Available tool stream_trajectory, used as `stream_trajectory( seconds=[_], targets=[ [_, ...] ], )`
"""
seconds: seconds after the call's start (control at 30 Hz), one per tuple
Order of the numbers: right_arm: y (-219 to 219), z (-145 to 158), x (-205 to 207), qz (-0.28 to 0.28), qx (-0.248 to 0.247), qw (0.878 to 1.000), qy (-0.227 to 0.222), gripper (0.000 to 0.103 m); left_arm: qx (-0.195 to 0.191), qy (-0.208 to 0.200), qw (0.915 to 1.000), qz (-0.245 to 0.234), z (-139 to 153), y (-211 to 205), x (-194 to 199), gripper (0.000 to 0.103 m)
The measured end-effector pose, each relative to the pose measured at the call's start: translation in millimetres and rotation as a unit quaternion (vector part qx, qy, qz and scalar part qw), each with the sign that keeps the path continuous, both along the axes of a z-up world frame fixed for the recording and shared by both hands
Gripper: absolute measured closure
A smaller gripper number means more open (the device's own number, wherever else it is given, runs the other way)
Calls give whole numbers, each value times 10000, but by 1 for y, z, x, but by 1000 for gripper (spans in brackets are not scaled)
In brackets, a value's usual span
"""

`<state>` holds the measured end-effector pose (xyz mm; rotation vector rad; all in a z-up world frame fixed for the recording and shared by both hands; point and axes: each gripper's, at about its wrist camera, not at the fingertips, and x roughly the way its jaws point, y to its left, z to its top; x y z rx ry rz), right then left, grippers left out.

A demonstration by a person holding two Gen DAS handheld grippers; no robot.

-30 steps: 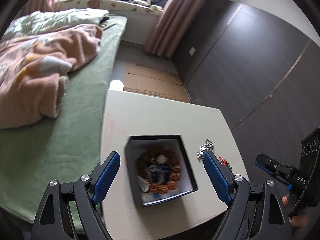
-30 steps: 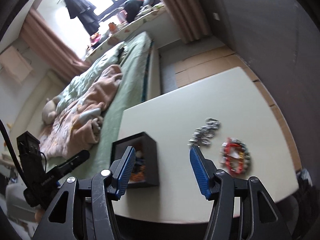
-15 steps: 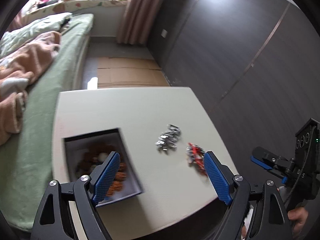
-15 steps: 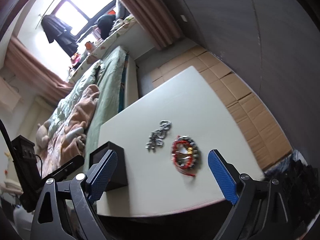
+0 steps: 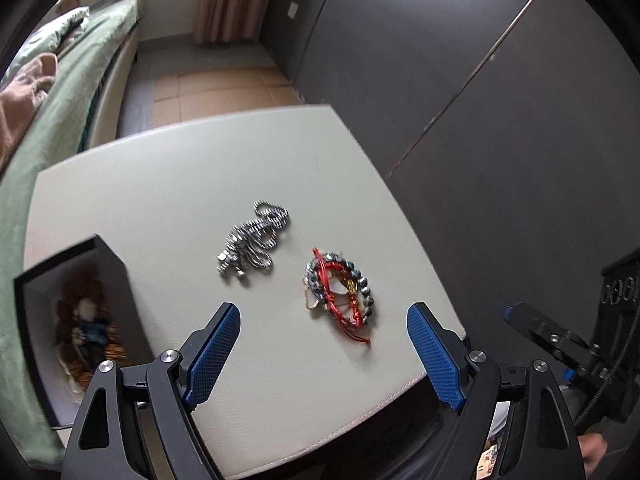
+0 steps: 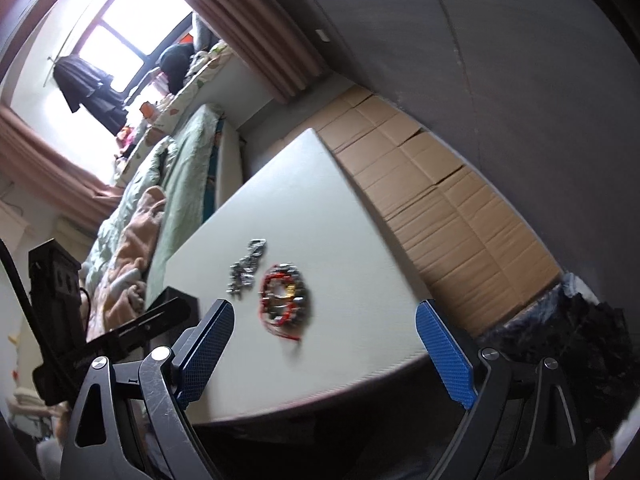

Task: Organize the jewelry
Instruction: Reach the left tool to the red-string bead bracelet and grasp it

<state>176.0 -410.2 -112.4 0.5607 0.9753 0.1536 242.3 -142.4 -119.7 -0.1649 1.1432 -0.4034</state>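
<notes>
Both tongs, left (image 5: 322, 344) and right (image 6: 324, 340), are held wide apart, nothing between them. The red-corded bead bracelet (image 5: 340, 292) lies on the surface (image 5: 160, 184) just ahead; light, limp, best pinched across its bunched cords

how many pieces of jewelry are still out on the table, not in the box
2: a silver chain mid-table, and a red-corded bead bracelet just beside it. More jewelry lies in the black box.
</notes>
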Motion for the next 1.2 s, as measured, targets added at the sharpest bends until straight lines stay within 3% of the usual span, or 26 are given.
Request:
stream_trajectory(
  seconds=[0.33, 0.5, 0.6, 0.83, 1.1, 1.2],
  targets=[
    [-26, -13, -11, -236, 16, 9997, -117, 10, -13, 640, 9979, 24, -40, -30, 10, 57],
    [-17, -16, -5, -123, -101, 9999, -56, 10, 9, 691, 9976, 22, -49, -42, 13, 67],
    [-7, -14, -1, 25, -128, 9998, -129, 10, 166, 698, 9972, 197, -53, -40, 15, 96],
    [12, -24, 19, 365, 110, 9993, 27, 12, 8, 467, 9982, 366, -34, -15, 14, 101],
    [51, -40, 49, 939, 97, 9948, 374, 55, -109, 87, 9989, 439, 0, 8, 10, 101],
    [61, -47, 59, 1042, -23, 9932, 511, 65, -147, 15, 9986, 505, 8, 18, 8, 101]
  ],
)
